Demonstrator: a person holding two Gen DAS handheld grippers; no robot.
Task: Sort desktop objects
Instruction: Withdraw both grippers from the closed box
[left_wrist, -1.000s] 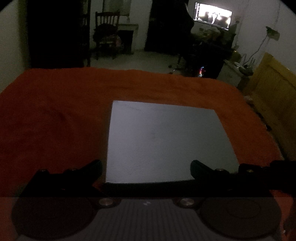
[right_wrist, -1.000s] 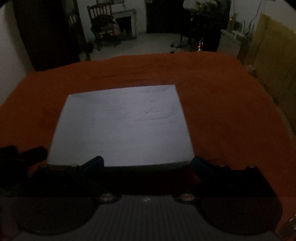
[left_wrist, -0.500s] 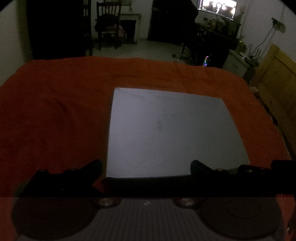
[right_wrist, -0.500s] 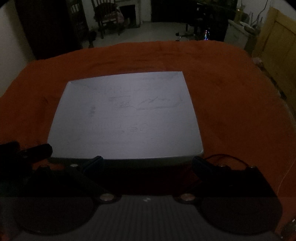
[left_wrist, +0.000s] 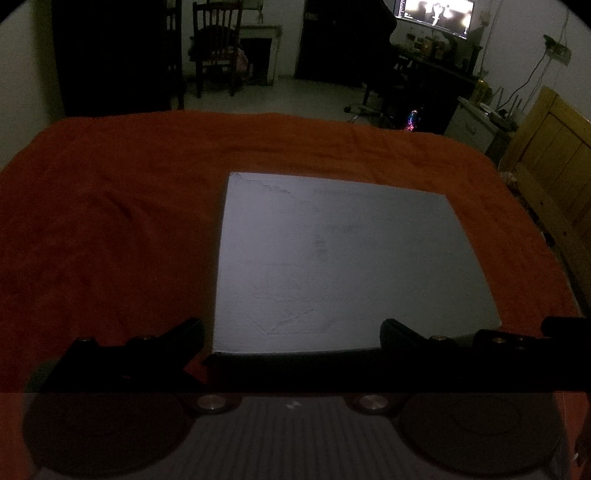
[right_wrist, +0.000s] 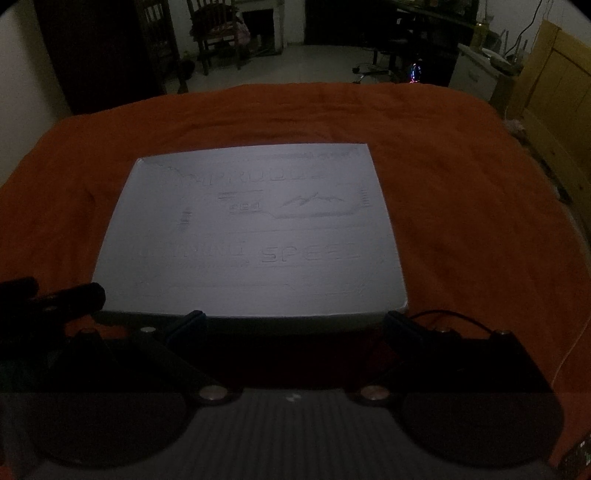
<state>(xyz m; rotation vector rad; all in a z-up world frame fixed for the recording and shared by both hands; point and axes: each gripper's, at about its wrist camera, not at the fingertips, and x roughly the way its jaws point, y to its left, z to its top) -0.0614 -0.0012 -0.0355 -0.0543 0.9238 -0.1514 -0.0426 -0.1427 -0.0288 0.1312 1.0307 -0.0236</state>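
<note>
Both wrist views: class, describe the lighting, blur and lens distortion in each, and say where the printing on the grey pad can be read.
Left wrist view: dim room, grey pad print faint and smeared; bright monitor glares; edges bow with fisheye. Right wrist view: equally dark, but pad lettering partly legible; orange cloth curves at the rim; black corners vignette.

A flat, pale grey rectangular box (right_wrist: 251, 232) lay lid-up on the orange cloth (right_wrist: 461, 184), its near edge facing the cameras. Faint embossed or printed lettering and a mountain-like outline ran across its top in the right wrist view, with "SPEE" legible and the remainder too dim to read. In the left wrist view, the same box (left_wrist: 347, 266) looked almost blank.
</note>
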